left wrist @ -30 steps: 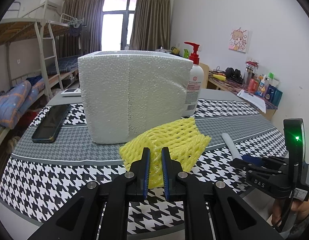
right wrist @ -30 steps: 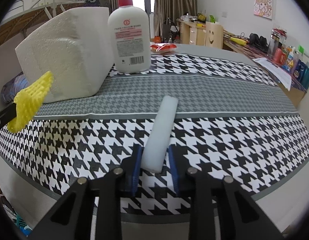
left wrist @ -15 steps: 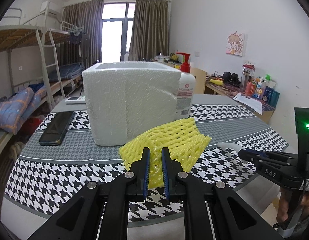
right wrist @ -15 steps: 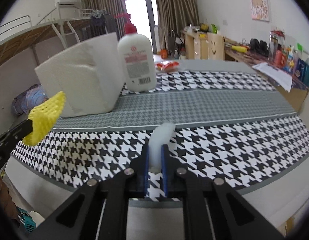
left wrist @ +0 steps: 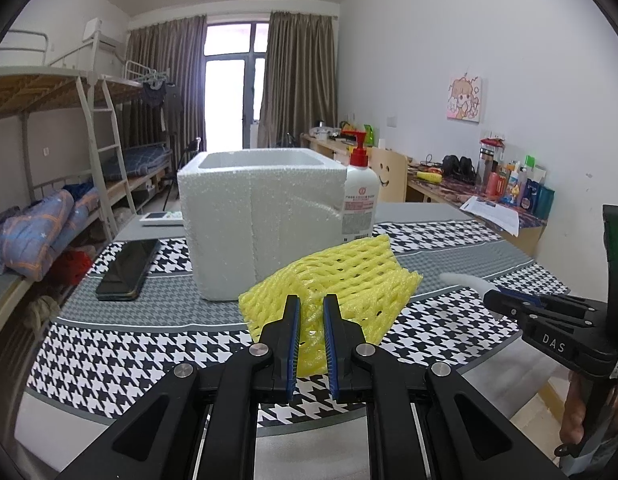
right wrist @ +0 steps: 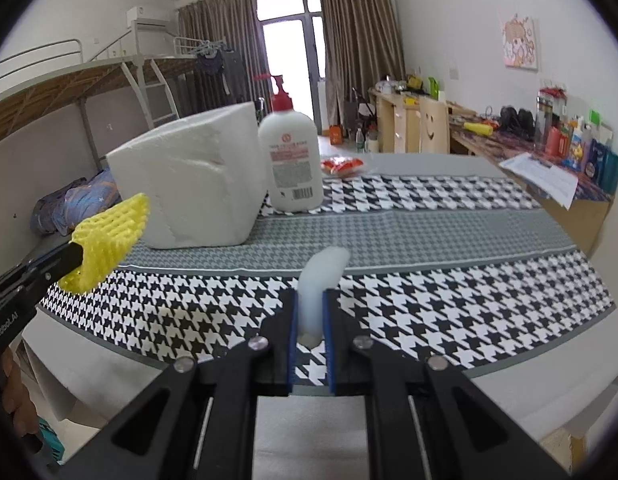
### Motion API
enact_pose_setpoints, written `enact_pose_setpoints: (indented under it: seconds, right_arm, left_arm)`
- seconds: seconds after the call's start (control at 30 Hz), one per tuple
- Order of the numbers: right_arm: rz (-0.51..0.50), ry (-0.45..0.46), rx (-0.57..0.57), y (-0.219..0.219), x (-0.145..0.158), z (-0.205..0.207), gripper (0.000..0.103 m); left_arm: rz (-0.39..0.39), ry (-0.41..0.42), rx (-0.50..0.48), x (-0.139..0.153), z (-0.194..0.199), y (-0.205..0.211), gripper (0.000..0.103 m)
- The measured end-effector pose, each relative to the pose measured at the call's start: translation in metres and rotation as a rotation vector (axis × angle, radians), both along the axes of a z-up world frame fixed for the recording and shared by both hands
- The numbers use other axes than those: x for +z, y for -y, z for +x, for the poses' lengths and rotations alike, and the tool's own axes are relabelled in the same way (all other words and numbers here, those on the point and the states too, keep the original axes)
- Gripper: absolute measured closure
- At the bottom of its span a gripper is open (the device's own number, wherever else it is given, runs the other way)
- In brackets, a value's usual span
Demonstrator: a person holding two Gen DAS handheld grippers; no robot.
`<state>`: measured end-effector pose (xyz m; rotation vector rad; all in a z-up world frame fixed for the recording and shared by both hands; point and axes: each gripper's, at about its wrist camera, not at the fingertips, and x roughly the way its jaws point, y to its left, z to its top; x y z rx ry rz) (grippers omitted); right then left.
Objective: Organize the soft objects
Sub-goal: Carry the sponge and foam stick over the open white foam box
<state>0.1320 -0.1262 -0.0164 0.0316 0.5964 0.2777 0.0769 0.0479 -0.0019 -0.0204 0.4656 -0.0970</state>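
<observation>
My left gripper (left wrist: 311, 304) is shut on a yellow foam net (left wrist: 341, 276), held off the table in front of a white foam box (left wrist: 261, 216) whose top is open. From the right wrist view the same yellow foam net (right wrist: 109, 236) hangs at the left, near the white foam box (right wrist: 193, 184). My right gripper (right wrist: 311, 300) is shut on a white foam strip (right wrist: 321, 280), squeezed thin between the pads and lifted above the table. In the left wrist view the right gripper (left wrist: 493, 296) comes in from the right with the white foam strip (left wrist: 461, 280) sticking out of it.
A white pump bottle (right wrist: 291, 160) stands just right of the box. A black phone (left wrist: 129, 266) lies on the houndstooth tablecloth (right wrist: 449, 280) to the box's left, a remote (left wrist: 161, 218) behind it. A red snack packet (right wrist: 343, 166) lies at the far side. Bunk bed at left, cluttered desks along the right wall.
The right gripper closed on the white foam strip and lifted it off the table. Both grippers rose and drew back, so the box's open top now shows.
</observation>
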Motion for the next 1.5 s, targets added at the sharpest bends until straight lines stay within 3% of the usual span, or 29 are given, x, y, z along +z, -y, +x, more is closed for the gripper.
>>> enact_pose_setpoints:
  seconds: [0.93, 1.5]
  right_arm:
    - [-0.007, 0.246, 0.042, 0.006, 0.045, -0.07, 0.088]
    - [0.009, 0.285, 0.115, -0.009, 0.052, -0.081, 0.088]
  left_arm:
    - [0.042, 0.158, 0.0, 0.035, -0.066, 0.017, 0.091]
    - [0.073, 0.196, 0.08, 0.044, -0.093, 0.005, 0.091]
